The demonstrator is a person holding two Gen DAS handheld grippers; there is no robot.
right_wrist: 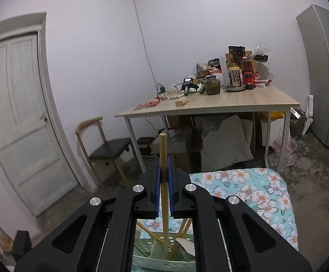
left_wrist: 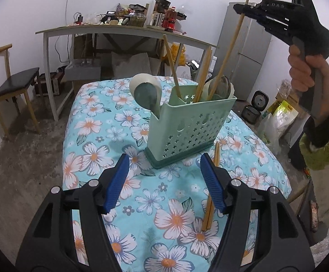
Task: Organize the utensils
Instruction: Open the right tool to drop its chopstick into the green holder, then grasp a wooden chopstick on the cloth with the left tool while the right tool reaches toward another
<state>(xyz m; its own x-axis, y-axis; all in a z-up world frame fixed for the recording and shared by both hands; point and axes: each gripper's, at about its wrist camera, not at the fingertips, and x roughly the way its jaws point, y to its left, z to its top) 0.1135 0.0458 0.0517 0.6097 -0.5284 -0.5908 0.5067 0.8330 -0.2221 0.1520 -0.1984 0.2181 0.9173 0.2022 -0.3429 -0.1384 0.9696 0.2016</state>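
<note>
With the right gripper [left_wrist: 243, 8] clamped on one chopstick [left_wrist: 229, 52] over the green utensil holder [left_wrist: 187, 131], a chopstick pair [left_wrist: 212, 195] was found lengthwise beside the open, empty left gripper [left_wrist: 164, 181], toward the table's right edge.

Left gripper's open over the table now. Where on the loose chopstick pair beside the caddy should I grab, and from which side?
Grip the chopstick pair near mid-length, coming from above with the left gripper turned so its pads close across the two sticks. They lie flat and side by side on the floral cloth, so a crosswise pinch probably catches both. The far tips sit close to the green caddy.
</note>
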